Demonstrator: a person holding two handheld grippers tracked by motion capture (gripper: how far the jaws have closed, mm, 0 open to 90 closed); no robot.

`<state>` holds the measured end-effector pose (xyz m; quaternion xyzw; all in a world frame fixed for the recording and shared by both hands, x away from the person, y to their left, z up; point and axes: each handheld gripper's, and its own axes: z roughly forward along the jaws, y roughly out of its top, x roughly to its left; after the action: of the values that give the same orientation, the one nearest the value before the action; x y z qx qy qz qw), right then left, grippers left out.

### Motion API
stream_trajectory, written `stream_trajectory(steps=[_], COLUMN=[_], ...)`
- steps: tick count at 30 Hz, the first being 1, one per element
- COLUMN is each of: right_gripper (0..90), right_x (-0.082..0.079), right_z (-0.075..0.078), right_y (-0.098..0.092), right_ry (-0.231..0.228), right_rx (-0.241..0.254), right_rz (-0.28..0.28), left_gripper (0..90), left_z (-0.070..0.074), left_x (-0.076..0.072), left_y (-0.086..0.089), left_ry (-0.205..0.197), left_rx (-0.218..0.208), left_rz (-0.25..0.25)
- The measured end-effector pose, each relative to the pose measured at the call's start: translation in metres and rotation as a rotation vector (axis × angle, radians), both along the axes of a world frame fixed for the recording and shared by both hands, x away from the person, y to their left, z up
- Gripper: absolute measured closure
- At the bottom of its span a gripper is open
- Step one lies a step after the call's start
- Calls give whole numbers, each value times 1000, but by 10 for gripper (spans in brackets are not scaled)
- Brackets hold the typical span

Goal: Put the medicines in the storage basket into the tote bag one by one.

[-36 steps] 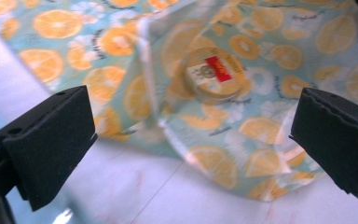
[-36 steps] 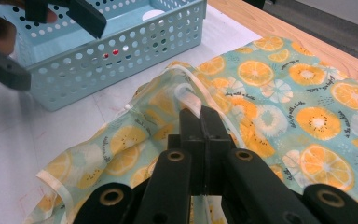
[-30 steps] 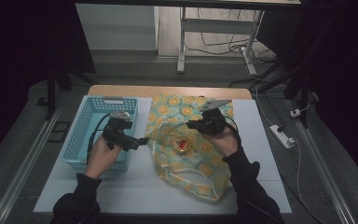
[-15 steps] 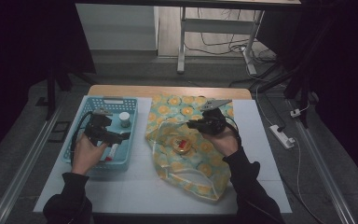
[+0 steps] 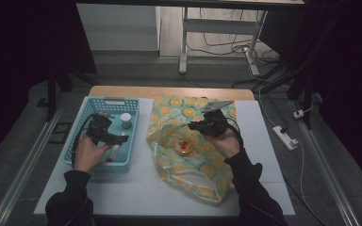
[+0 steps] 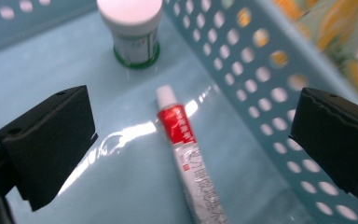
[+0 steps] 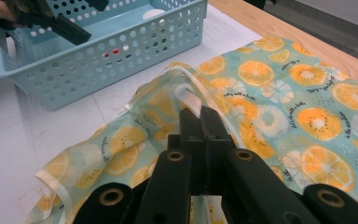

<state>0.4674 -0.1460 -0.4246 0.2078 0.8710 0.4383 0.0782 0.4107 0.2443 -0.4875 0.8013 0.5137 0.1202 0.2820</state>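
Here, seen from above, a person works at a white surface with a gripper in each hand. At centre left of the high view, the left gripper hangs inside a pale blue basket with its jaws spread wide and nothing between them. In the left gripper view, a red and white tube lies flat on the basket floor, centred between the two jaws, and a small white-capped jar stands upright at the top of the frame, just beyond the tube's cap.

At the middle of the high view, the right gripper is pressed together, pinching the rim of a fruit-print bag to hold its mouth up. A small round item with red on it already lies inside the bag.

The risks, as I judge them: the tube lies flat on a glossy floor, so closing jaws may skate over it or push it away. The basket wall sits close to one jaw and could block it. A reach too far forward could knock the jar over. If the thin rim slips from the right gripper, the bag mouth would fall shut.
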Motion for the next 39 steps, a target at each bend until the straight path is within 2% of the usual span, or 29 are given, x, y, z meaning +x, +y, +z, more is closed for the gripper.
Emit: stream_trajectory(steps=[4,12,14,18,22,24,32,39], right_gripper=[900,900,900,900,900,900,900,900], right_x=[0,0,0,0,0,0,1,1], right_z=[-1,-1,-1,-1,-1,-1,-2,-2], right_y=[1,1,1,2,1,1,0,0], right_ry=[0,-1,-1,1,1,2,3,2], right_rx=[-1,-4,-4,-3,-4,-4,-4,-5], right_rz=[1,4,4,2,3,3,0,1], left_gripper=[2,33,73,220,404,448,567,662], left_z=[-6,-17,-19,-21,-22,-23,-25,-25], left_x=[6,12,12,13,14,15,16,16], left_y=[-2,-8,-9,-11,-10,-11,-10,-10], left_ry=[52,145,155,178,195,206,232,233], left_rx=[34,109,129,143,133,139,132,128], left_rz=[-13,4,7,-3,-9,-11,-6,-9])
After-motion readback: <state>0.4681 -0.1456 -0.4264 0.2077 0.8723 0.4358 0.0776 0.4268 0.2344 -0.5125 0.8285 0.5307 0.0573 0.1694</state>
